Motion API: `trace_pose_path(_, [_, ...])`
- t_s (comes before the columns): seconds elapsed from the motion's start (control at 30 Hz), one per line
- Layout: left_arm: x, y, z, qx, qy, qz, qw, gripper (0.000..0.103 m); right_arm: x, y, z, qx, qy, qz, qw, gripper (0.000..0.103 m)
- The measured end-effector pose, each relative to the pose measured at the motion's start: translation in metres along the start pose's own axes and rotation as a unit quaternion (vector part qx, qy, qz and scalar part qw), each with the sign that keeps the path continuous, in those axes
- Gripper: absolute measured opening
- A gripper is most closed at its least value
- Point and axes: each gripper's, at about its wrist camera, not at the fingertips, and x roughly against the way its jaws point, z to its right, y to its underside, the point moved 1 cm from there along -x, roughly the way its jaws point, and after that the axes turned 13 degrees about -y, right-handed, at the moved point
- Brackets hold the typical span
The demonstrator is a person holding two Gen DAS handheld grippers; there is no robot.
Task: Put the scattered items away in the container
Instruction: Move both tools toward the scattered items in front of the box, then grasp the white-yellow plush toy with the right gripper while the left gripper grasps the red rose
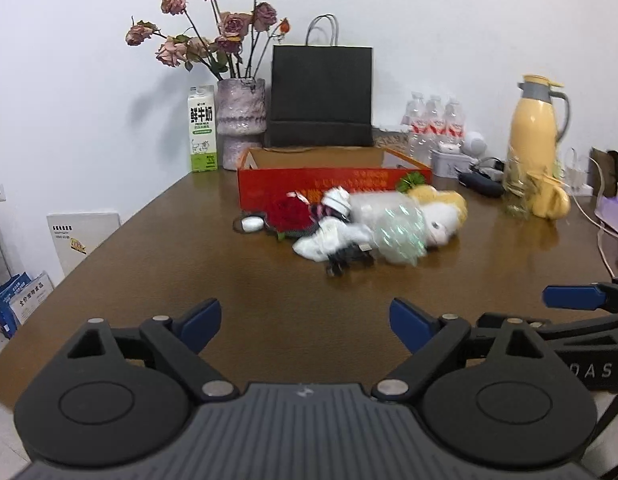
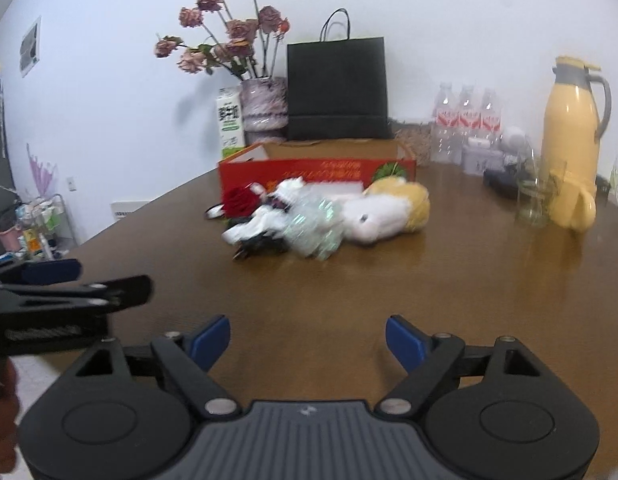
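Wood table [image 1: 189, 264] (brown, glossy) against white wall [image 1: 69, 80].

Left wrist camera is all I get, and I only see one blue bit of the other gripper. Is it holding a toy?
Observer: No. The right wrist view shows the right gripper open with nothing in it, just bare table below.
Operator: What's further left than I can see?
Observer: A small rack crammed with odds and ends stands by the wall.
Operator: Is there anything on that wall?
Observer: Yes, a purple plant sticker sits just above the rack.
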Motion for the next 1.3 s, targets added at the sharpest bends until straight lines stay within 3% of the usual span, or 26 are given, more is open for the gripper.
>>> trace_pose_path(0.13, [-0.037,-0.022,0.0,0.005,-0.029,-0.018,0.9994,0.096,-0.029,-0.029,0.026,-0.01,0.015,0.007,1.0,0.084])
trace_pose_path(0.3, [-0.074,-0.049,0.002,0.003,-0.035,0.006,0.9994,0.095,-0.063,-0.059,0.054,-0.004,0.033,0.023,0.999,0.084])
trace_pose_path(0.57, [-0.18,-0.089,0.019,-0.009,0.022,-0.035,0.9991,0.082,-0.132,-0.092,0.108,-0.103,0.048,0.001,0.994,0.084])
trace_pose_path(0.67, [-0.214,-0.092,0.025,0.001,0.03,-0.071,0.997,0.067,-0.15,-0.093,0.115,-0.107,0.06,-0.007,0.992,0.083])
trace_pose_path(0.73, [-0.226,-0.09,0.026,0.001,0.034,-0.081,0.9962,0.05,-0.151,-0.092,0.116,-0.096,0.054,-0.007,0.994,0.078])
trace_pose_path(0.83, [-0.229,-0.088,0.024,-0.002,0.04,-0.094,0.9948,0.04,-0.139,-0.093,0.117,-0.062,0.054,-0.019,0.996,0.053])
trace_pose_path(0.87, [-0.224,-0.089,0.021,-0.003,0.038,-0.1,0.9942,0.038,-0.133,-0.094,0.116,-0.043,0.069,-0.024,0.996,0.053])
trace_pose_path(0.97, [-0.204,-0.101,0.007,0.04,0.06,-0.087,0.9935,0.034,-0.117,-0.095,0.12,-0.046,0.115,-0.026,0.992,0.066])
trace_pose_path(1.03, [-0.19,-0.106,0.001,0.06,0.071,-0.077,0.9928,0.032,-0.114,-0.096,0.127,-0.087,0.094,-0.006,0.992,0.084])
trace_pose_path(1.07, [-0.183,-0.108,-0.001,0.068,0.076,-0.069,0.9924,0.032,-0.119,-0.097,0.128,-0.098,0.088,-0.004,0.991,0.083])
trace_pose_path(1.17, [-0.167,-0.114,-0.008,0.082,0.087,-0.063,0.9909,0.031,-0.141,-0.096,0.124,-0.071,0.101,-0.014,0.992,0.077])
trace_pose_path(1.23, [-0.156,-0.114,-0.017,0.083,0.102,-0.048,0.9901,0.031,-0.153,-0.092,0.125,-0.058,0.108,-0.028,0.992,0.056])
trace_pose_path(1.3, [-0.157,-0.105,-0.012,0.058,0.081,-0.071,0.9925,0.027,-0.16,-0.087,0.13,-0.065,0.107,-0.041,0.991,0.052])
